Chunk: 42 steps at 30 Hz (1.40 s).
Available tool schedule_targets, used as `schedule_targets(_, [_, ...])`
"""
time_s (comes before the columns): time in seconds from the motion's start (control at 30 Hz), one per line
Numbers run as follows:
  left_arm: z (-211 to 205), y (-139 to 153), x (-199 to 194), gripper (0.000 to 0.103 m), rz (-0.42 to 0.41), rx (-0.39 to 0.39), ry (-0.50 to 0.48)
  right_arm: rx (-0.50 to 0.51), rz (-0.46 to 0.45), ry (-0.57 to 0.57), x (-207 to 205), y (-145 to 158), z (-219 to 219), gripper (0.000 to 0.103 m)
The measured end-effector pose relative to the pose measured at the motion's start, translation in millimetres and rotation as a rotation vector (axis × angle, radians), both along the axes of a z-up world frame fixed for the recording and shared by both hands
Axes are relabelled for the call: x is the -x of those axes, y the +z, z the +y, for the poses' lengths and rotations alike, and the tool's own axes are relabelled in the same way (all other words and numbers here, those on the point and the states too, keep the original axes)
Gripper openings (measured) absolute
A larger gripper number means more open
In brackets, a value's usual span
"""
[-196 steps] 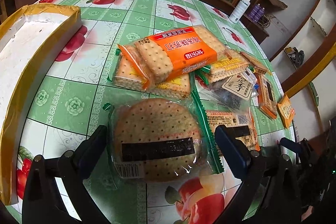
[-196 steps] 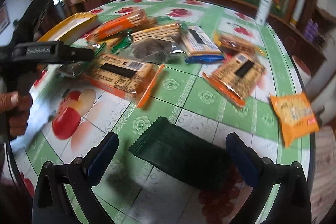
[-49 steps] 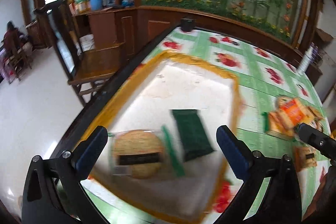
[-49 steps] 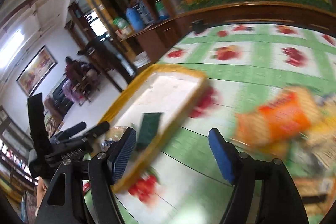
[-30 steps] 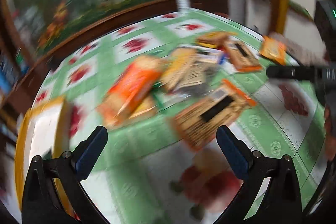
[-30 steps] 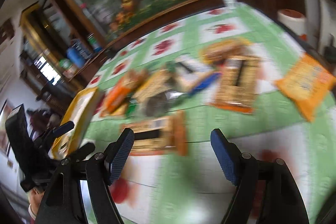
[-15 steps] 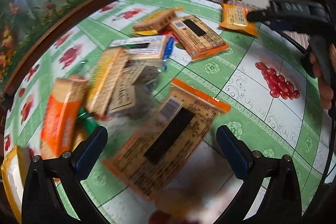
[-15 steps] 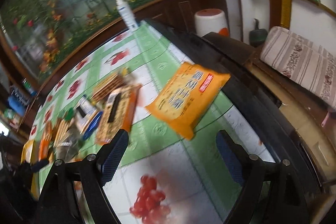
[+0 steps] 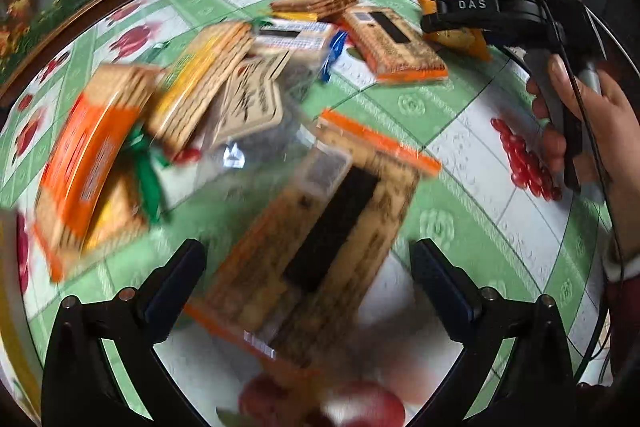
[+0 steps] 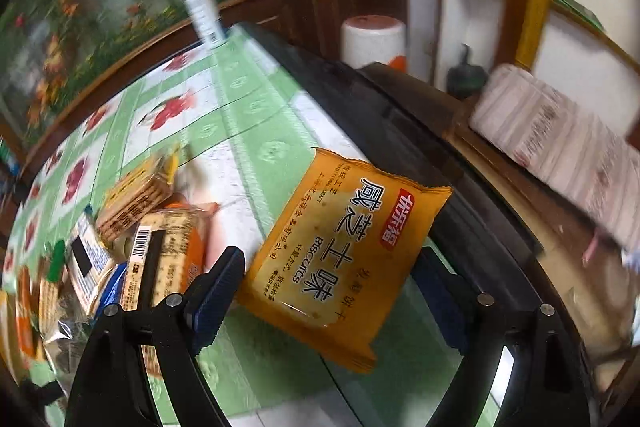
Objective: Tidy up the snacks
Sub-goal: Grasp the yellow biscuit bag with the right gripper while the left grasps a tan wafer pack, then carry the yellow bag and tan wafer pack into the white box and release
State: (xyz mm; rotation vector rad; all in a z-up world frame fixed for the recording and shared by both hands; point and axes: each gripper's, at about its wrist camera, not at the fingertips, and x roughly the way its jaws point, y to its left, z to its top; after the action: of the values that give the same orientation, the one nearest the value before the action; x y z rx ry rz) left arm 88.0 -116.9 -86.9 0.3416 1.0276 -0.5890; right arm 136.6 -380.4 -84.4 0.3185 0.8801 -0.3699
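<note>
Bench (image 9: 460, 131): green-and-white fruit-print cloth, carrying all items listed below; I take the yellow biscuit pack as landmark.

Cracker pile (image 9: 208, 83): several packs overlapping, well apart from the yellow biscuit pack toward the bench's middle, blurred in places.

Long orange-trimmed cracker pack (image 9: 320, 247): flat on the bench, nearest edge of the pile. My left hand-held gripper (image 9: 308, 287) hovers above it, jaws apart, nothing clamped.

Yellow biscuit pack (image 10: 344, 247): alone at the bench edge, one corner seeming to overhang the dark rim.

Right hand-held gripper (image 10: 332, 287): jaws wide apart after just opening further, straddling the yellow biscuit pack's lower end, pads not pressing.

Handling note, my judgement: I should lower squarely, centre the pack between the pads, close gently across its width so the biscuits do not crack, and avoid nudging it off the edge.
</note>
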Motion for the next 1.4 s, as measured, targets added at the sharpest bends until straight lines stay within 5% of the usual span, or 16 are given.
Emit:
schedule_targets(0.2, [13.1, 5.1, 7.7, 0.102, 0.043, 0.045, 0.057, 0.013, 0.046, 0.172, -2.6, 1.6, 16.9, 0.078])
schedule_targets(0.4, [7.6, 10.9, -11.8, 0.102, 0.024, 0.062, 0.082, 0.005, 0.037, 0.138, -5.2, 1.5, 11.7, 0.080])
schedule_targets(0.6, [-10.8, 0.6, -18.7, 0.102, 0.018, -0.011, 0.030, 0.024, 0.052, 0.165, -14.8, -0.2, 16.5, 0.076])
schedule_targets(0.63, [-13.1, 0.9, -17.0, 0.100, 0.011, -0.013, 0.024, 0.034, 0.051, 0.172, -13.2, -0.3, 18.4, 0.073])
schedule_targets(0.73, [-15.3, 8.2, -11.7, 0.068, -0.016, 0.017, 0.016, 0.038, 0.037, 0.186, -3.8, -1.0, 21.0, 0.073])
schedule_targets(1.23, [31.1, 23.9, 35.3, 0.051, -0.067, 0.117, 0.156, -0.029, -0.087, 0.256, 66.7, 17.6, 30.1, 0.072])
schedule_targets(1.4, [57.6, 37.4, 40.3, 0.045, -0.104, 0.159, 0.232, -0.065, -0.152, 0.370, 96.9, 37.0, 53.0, 0.072])
